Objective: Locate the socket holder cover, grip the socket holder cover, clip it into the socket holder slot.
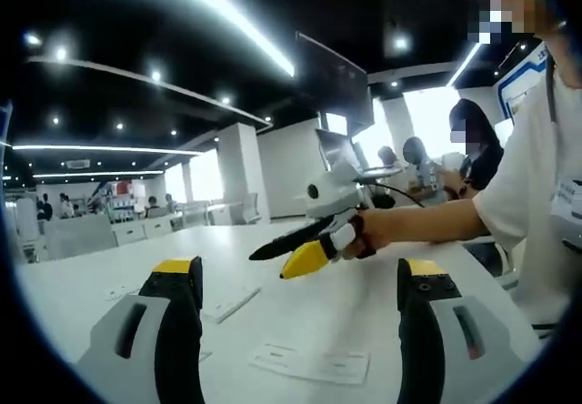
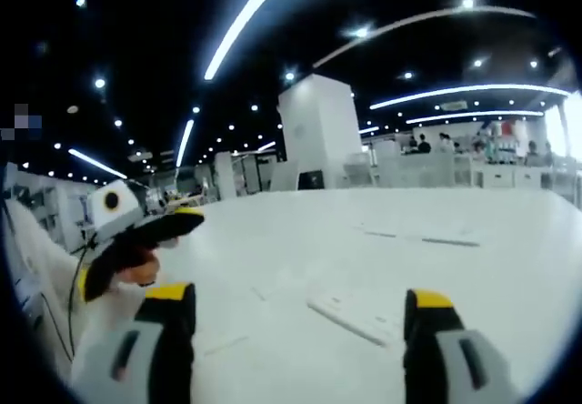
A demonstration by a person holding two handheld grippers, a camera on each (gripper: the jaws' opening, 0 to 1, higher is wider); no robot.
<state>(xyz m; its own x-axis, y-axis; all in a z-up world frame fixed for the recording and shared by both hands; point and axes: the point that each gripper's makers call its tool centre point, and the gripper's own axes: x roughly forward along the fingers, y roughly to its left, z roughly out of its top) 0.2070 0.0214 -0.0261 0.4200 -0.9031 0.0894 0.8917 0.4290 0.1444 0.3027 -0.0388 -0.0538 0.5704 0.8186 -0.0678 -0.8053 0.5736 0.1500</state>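
Note:
Over a white table [image 1: 109, 272], my left gripper [image 1: 300, 267] is open, its yellow-tipped jaws wide apart with nothing between them. A long white flat part [image 1: 314, 363] lies just ahead of it, and a narrower white strip [image 1: 227, 304] lies to the left. My right gripper [image 1: 273, 263] enters from the right, held by a hand [image 1: 368, 231] above the table. In the right gripper view, my right gripper [image 2: 300, 297] is open and bare, with a white flat part [image 2: 350, 318] ahead of it. The left gripper [image 2: 173, 231] hovers at the left. I cannot tell which part is the cover.
Two thin strips [image 2: 423, 238] lie farther out on the table [image 2: 300, 231]. The person's white-shirted torso [image 1: 536, 195] stands at the table's right edge. Seated people [image 1: 473, 149] and a monitor [image 1: 336, 149] are beyond it. White pillars [image 2: 318, 131] and desks stand in the far room.

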